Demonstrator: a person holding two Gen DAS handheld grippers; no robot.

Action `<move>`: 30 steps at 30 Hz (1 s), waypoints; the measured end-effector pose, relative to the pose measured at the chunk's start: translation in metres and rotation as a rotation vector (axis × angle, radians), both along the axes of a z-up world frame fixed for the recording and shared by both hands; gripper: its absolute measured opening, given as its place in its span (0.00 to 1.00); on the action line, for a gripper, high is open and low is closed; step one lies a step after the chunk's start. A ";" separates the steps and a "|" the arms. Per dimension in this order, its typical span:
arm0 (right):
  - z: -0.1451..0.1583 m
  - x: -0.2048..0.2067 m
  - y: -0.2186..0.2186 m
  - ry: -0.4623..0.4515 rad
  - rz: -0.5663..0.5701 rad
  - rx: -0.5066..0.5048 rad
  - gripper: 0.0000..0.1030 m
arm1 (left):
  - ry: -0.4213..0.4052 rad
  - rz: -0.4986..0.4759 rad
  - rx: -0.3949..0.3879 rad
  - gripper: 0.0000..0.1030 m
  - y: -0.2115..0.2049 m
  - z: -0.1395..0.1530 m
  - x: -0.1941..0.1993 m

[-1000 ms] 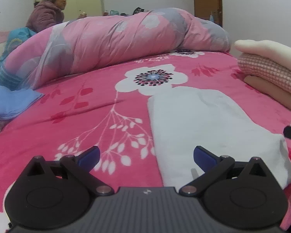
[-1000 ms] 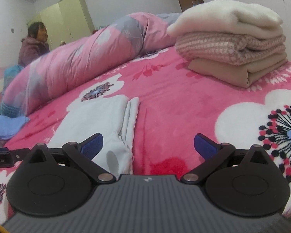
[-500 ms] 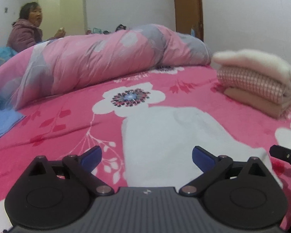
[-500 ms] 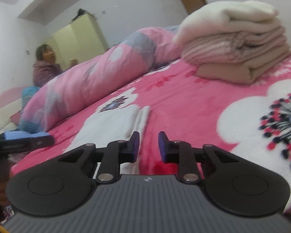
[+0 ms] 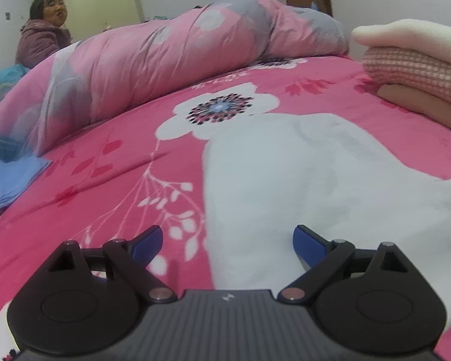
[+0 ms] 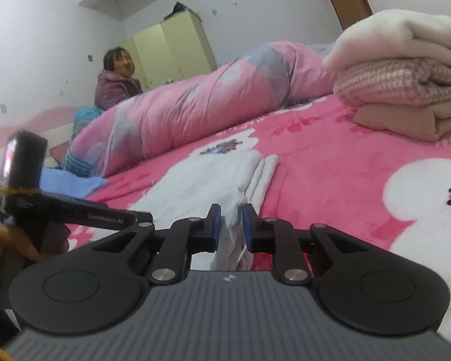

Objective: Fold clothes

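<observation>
White garment (image 6: 207,180) lies folded long on the bed (image 6: 330,174), near a stack (image 6: 406,90) of 3 folded pieces. Right gripper (image 6: 228,225) nearly together, pinching its near corner; left gripper (image 5: 227,240) wide apart over the near edge. Probably another fold left. Right view alone shows the layered edge & the stack's 3 layers clearly; left view shows the top is smooth.

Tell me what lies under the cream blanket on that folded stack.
Under the cream blanket lies a pink checked knit, then a tan folded cloth on the bedspread. Anything tucked between them is hidden.
</observation>
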State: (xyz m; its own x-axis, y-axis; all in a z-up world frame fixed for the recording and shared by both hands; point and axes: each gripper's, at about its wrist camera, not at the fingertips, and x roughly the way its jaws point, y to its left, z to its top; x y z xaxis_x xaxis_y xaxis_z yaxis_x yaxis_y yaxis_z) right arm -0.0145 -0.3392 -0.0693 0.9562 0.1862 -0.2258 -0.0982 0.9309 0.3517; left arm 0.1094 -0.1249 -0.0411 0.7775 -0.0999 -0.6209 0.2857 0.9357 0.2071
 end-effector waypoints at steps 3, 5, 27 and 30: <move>0.000 -0.003 0.000 -0.018 0.008 0.005 0.15 | 0.007 0.015 0.003 0.92 0.004 -0.001 0.003; -0.001 -0.001 0.001 0.002 0.012 0.001 0.15 | 0.008 0.017 0.000 0.92 0.006 -0.001 0.004; 0.005 0.013 0.011 0.075 0.004 -0.122 0.30 | -0.091 -0.123 0.024 0.92 -0.017 0.004 -0.015; 0.006 0.017 0.012 0.075 0.007 -0.142 0.40 | -0.087 -0.124 0.027 0.92 -0.018 0.001 -0.015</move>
State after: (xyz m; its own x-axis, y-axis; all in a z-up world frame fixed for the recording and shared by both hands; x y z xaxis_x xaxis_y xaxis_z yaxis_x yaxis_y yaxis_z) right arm 0.0021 -0.3269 -0.0636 0.9344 0.1541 -0.3211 -0.0833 0.9711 0.2237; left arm 0.0946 -0.1432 -0.0400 0.8110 -0.1828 -0.5557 0.3786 0.8882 0.2602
